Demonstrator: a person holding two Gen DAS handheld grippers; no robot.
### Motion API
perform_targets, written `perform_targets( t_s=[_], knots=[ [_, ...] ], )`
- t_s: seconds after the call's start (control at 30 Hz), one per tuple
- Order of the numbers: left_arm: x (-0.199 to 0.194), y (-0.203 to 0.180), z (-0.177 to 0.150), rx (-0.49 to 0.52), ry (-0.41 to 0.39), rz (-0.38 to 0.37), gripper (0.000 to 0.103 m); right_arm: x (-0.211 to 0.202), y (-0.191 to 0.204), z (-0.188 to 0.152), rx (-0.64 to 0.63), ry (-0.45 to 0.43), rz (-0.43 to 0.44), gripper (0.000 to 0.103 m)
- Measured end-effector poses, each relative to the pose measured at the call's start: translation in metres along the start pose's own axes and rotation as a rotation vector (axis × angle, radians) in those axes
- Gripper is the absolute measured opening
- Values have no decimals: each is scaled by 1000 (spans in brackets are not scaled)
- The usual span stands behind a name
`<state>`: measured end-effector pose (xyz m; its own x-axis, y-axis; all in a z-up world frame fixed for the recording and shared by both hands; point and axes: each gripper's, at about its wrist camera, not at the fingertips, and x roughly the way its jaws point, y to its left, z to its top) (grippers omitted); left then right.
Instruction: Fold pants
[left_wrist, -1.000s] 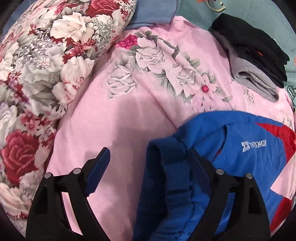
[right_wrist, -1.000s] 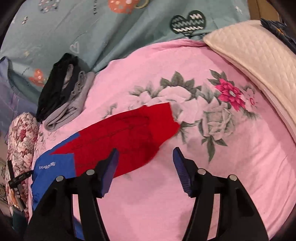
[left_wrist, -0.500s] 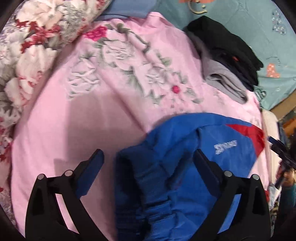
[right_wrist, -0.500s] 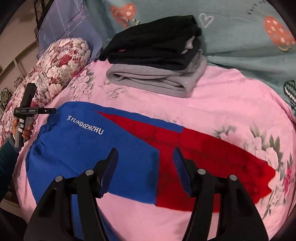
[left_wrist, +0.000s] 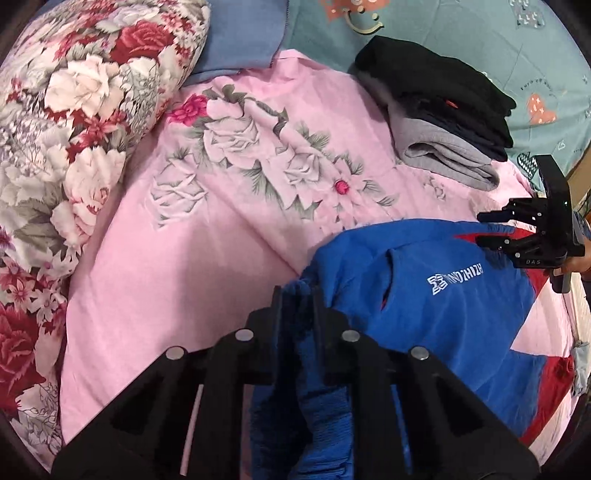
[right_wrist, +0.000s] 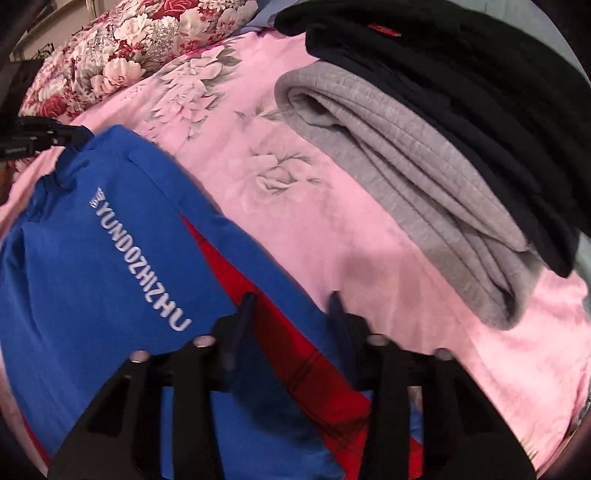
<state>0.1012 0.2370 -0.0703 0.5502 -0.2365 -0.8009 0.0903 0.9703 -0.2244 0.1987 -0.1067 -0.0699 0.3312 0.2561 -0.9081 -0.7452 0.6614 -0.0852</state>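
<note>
Pants, blue and red, lie on the pink bedspread at five o'clock in the left view. Left tool is clenched on their blue waistband. Right tool straddles the red stripe, partly closed; whether it grips cloth I cannot tell. Folded clothes sit at two o'clock.
</note>
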Motion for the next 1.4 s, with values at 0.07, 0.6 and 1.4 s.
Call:
perform_targets(
  t_s=[0.07,0.6,1.4],
  knots=[
    [4,7,2,-36,7,-3,33,-10,4,0,-36,6,0,1],
    [27,0,3,-9,29,-104,44,4,-2,4,-58,10,35,14],
    [-128,-47,-105,355,-158,-34,15,-157,186,-143,-156,-245,50,2]
  ],
)
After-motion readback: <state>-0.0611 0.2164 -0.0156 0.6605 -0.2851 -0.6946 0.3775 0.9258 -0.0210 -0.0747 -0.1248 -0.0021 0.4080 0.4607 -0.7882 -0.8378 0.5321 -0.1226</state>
